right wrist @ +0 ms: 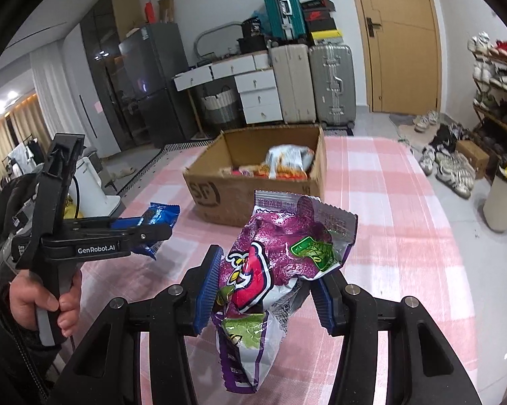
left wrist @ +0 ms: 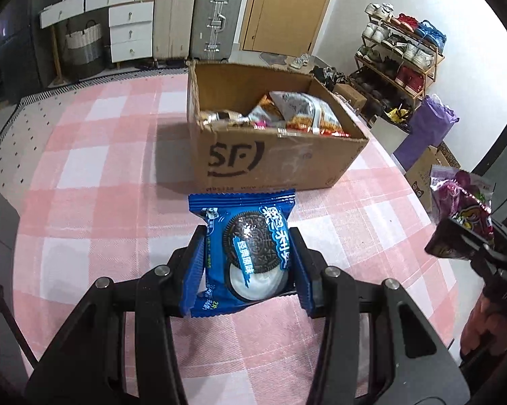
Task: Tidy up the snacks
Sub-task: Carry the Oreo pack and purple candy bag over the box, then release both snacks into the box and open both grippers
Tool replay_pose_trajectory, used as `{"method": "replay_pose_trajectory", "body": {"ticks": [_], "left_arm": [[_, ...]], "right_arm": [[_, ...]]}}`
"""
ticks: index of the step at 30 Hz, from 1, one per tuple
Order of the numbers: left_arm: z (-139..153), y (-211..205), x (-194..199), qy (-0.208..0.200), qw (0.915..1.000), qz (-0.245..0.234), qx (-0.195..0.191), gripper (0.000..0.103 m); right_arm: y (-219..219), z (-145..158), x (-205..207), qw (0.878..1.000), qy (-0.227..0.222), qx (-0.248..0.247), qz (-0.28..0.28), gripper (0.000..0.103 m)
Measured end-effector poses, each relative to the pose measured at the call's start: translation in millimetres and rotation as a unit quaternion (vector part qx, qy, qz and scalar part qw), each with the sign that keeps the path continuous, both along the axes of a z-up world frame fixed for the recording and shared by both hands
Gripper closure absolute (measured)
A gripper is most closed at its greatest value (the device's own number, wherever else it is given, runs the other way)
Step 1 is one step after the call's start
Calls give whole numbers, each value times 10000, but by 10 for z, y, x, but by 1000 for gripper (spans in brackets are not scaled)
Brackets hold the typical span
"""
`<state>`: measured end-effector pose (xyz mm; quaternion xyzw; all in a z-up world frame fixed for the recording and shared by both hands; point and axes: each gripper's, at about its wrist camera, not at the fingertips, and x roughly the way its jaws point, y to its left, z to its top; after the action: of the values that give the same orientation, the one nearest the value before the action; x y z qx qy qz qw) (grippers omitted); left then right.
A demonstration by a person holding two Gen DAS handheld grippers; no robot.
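Suitcases (right wrist: 312,84), shoe rack (left wrist: 402,54), door (right wrist: 398,33)

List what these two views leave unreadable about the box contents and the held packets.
- Cardboard box: its near wall hides the lower contents in both wrist views.
- Blue cookie packet: left gripper pads cover its side edges.
- Purple snack bag: crumpled, print unreadable; right gripper pads hide its sides.

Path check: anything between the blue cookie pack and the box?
Nothing: only bare checked tablecloth between the blue cookie pack and cardboard box, per left wrist view.
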<state>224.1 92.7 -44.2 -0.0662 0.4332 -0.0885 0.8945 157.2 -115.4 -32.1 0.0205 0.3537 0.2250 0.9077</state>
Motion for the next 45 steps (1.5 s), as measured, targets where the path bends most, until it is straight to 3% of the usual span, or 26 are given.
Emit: {"method": "replay_pose_trajectory", "body": {"ticks": [5,17,26,33,35,37,39,45], "left_arm": [[83,69,82,-70,9997,53,213,60],[345,198,276,-142,9998,66,108,60],[717,230,545,-285,9995,-6,95,60],[1009,194,841,-324,9994,-122,54,60],[1108,174,871,-493,9985,-40,254,60],[1178,177,920,-539,9984,-38,182,60],[1214,154,978,-521,9986,-82,73,60],[1202,-50,1099,-496,9981,-302,228,60]], "right_arm": [[-1,166,60,9999,-152,-3,13,53],[-39,418,286,9994,-332,110,14,53],[50,798,634,9979,-576,120,268,53],[288,1198,1061,9946,-816,-204,604,53],[383,1274,1164,9928,-956,-511,504,53],[448,1351,1241,9918,-1077,-518,459,53],[489,1372,1320,9922,-1062,-406,505,53],[673,1288,1574,9925,-979,-321,654,53]]}}
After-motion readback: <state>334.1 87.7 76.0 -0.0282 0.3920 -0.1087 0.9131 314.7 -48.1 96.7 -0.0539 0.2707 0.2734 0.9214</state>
